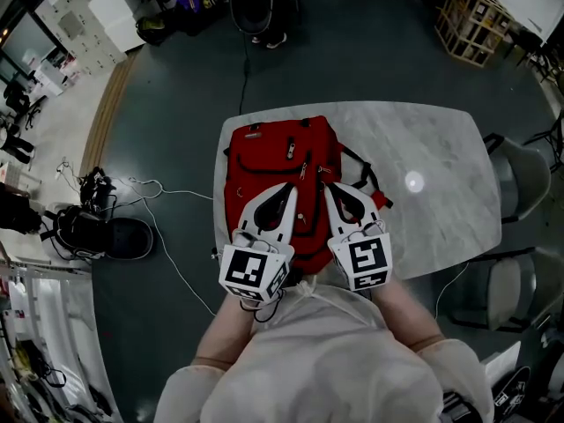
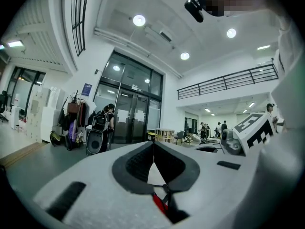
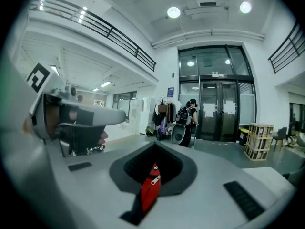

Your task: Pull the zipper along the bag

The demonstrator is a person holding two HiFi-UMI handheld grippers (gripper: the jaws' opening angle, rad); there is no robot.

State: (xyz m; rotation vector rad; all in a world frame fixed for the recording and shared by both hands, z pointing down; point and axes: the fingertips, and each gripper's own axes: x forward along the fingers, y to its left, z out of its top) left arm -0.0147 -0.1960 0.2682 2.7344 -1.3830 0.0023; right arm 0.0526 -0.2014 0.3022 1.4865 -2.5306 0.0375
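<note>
Hovering: left claw and right claw side by side over the near half of the bag; my read is they're paired so one can steady the cloth while the other runs the zip
Left claw: tips together; nothing pinched that I can see; a sliver of red and a thin black cord show through the slot behind the tips
Right claw: tips together too; red cloth with a silver pull shows through its slot; looks like bag seen below rather than a grip, though I can't be sure
Bag: red backpack, flat on its back at the left end of the counter; front pockets up, so the zips face the claws
Stage: whether any zip is run open or shut is too small to tell; fits claws coming in for a pull as well as claws drawn clear after one
Counter: pale marble, rounded corners; bare to the right of the bag; a ceiling light glints off it
Room: dark floor; chairs at the right; wooden crate far off; glass doors and a balcony rail beyond
</note>
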